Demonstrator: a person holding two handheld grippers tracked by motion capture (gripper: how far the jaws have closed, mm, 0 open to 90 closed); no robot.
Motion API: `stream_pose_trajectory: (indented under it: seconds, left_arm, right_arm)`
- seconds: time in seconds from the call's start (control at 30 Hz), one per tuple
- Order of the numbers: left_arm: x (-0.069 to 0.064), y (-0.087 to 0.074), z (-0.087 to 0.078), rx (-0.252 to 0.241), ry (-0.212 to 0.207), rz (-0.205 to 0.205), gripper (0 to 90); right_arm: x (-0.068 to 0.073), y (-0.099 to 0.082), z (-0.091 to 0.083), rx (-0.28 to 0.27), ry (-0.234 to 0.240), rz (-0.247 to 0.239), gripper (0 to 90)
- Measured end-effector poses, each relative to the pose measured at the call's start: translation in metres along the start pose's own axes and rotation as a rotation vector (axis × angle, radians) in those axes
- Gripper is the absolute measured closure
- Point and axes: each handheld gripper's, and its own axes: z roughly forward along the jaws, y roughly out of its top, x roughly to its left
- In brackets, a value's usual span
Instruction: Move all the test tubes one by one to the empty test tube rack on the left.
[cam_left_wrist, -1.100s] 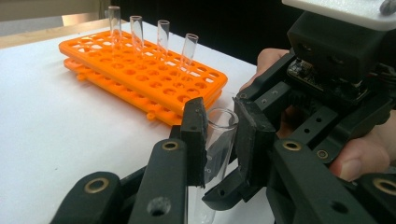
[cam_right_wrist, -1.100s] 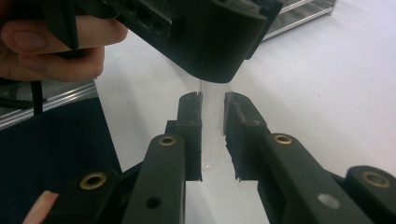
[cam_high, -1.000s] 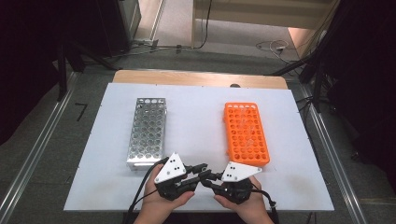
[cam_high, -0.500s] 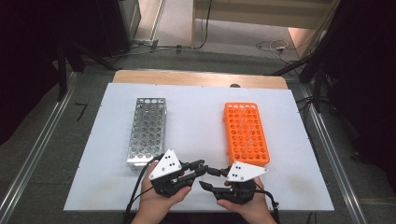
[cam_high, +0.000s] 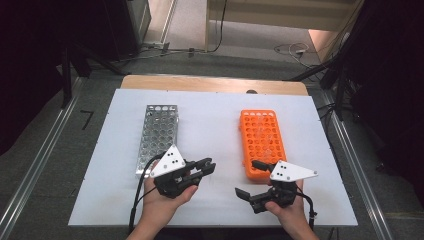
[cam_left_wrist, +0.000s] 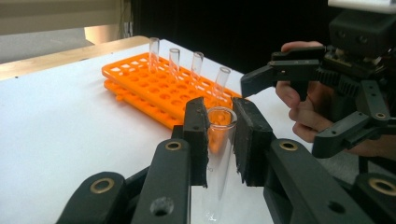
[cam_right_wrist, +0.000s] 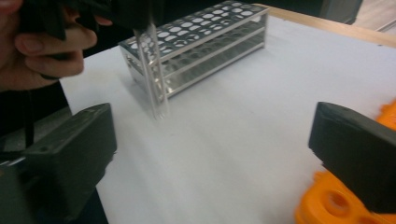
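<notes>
My left gripper (cam_left_wrist: 218, 114) is shut on a clear test tube (cam_left_wrist: 218, 154), which stands upright between its pads with the foot just above the white table. In the high view the left gripper (cam_high: 206, 166) sits at the table's near middle, between the two racks. To its right, my right gripper (cam_high: 248, 178) is open with wide jaws and holds nothing. In the right gripper view the right gripper (cam_right_wrist: 210, 154) faces the held tube (cam_right_wrist: 156, 79) from a short way off. The orange rack (cam_high: 261, 142) holds several clear tubes (cam_left_wrist: 196, 65).
A silver metal rack (cam_high: 156, 135) lies left of centre, with open holes (cam_right_wrist: 205, 42). The white table board (cam_high: 215, 120) has a wooden strip along its far edge. Metal rails run along both sides, and cables lie on the floor beyond.
The two grippers were close together a second ago. The right gripper has opened and drawn back to the right. The left gripper keeps hold of the tube.
</notes>
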Motion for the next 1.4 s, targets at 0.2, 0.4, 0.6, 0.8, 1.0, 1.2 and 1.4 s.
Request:
stream_pose_trajectory:
  seconds: [0.2,0.4,0.6,0.8,1.0,1.2,1.4]
  left_arm:
    - [0.013,0.012,-0.005,-0.014,0.029,0.005,75.5]
    - [0.027,0.022,-0.007,-0.03,0.066,0.012,75.5]
    - [0.048,0.025,-0.009,-0.043,0.108,-0.007,75.5]
    - [0.069,0.032,-0.009,-0.041,0.143,-0.032,75.5]
    - [0.092,0.039,-0.011,-0.049,0.181,-0.058,75.5]
    - [0.115,0.044,-0.011,-0.047,0.23,-0.063,75.5]
    - [0.136,0.052,-0.008,-0.058,0.279,-0.067,75.5]
  right_arm:
    - [-0.019,-0.014,-0.027,-0.018,-0.065,0.027,0.0]
    - [-0.029,-0.024,-0.044,-0.034,-0.108,0.047,0.0]
    - [-0.045,-0.036,-0.064,-0.064,-0.161,0.092,0.0]
    - [-0.058,-0.047,-0.075,-0.048,-0.208,0.113,0.0]
    - [-0.061,-0.05,-0.076,-0.04,-0.217,0.103,0.0]
    - [-0.064,-0.052,-0.076,-0.034,-0.224,0.113,0.0]
    - [-0.065,-0.053,-0.075,-0.034,-0.224,0.109,0.0]
